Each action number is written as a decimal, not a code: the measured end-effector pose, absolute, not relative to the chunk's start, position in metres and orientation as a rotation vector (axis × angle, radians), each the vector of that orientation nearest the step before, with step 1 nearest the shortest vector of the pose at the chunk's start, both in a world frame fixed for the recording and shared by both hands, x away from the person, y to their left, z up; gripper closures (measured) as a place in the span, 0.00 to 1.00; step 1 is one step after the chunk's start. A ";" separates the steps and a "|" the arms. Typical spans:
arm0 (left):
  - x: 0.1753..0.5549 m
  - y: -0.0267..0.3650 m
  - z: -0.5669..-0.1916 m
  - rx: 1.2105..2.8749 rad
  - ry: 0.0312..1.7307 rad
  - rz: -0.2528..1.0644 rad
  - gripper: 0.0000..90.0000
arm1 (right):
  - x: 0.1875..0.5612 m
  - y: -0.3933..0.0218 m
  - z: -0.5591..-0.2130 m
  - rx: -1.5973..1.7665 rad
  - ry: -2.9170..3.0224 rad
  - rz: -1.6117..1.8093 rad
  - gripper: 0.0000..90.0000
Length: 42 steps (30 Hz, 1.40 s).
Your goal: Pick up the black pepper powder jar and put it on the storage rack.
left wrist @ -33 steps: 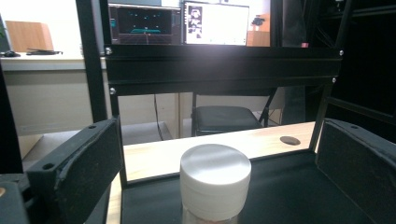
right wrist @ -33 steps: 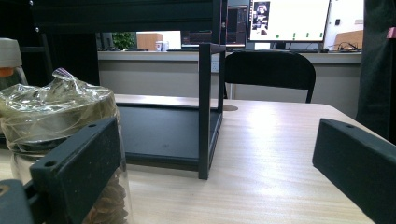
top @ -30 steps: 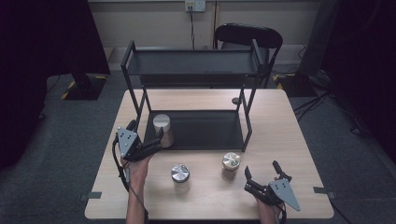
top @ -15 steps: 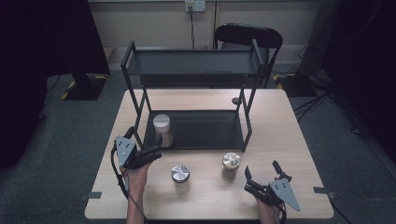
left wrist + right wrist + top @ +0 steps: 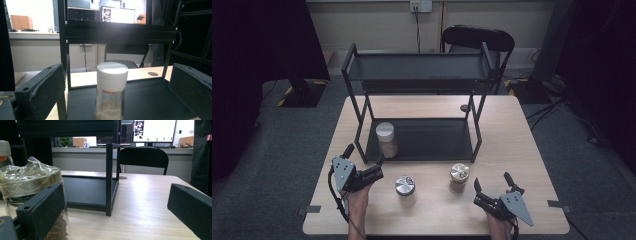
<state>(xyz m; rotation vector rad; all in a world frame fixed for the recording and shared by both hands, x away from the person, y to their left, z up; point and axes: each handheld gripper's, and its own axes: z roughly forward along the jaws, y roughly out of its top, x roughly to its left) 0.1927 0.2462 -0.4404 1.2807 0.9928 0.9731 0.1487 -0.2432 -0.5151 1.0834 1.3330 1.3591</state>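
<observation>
The white-capped jar is standing on the rack's lower shelf at its front left corner. The left claw is gaping wide just before it, touching nothing. The right claw is resting wide and empty near the bench's front edge.

I'm in an office or lab: lit monitors, folding chair, grey carpet, wall socket.

Overhead forward-down — gripper views low, rack-facing.
</observation>
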 end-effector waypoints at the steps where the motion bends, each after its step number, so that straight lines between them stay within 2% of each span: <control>1: 0.191 0.246 -0.443 1.278 0.992 0.975 0.00 | 0.149 -0.243 -0.515 1.083 1.333 1.359 0.00; 14: 0.179 0.245 -0.463 1.257 1.003 0.983 0.00 | 0.149 -0.243 -0.515 1.083 1.332 1.358 0.00; 42: 0.173 0.239 -0.511 1.323 1.027 1.002 0.00 | 0.149 -0.243 -0.515 1.085 1.331 1.357 0.00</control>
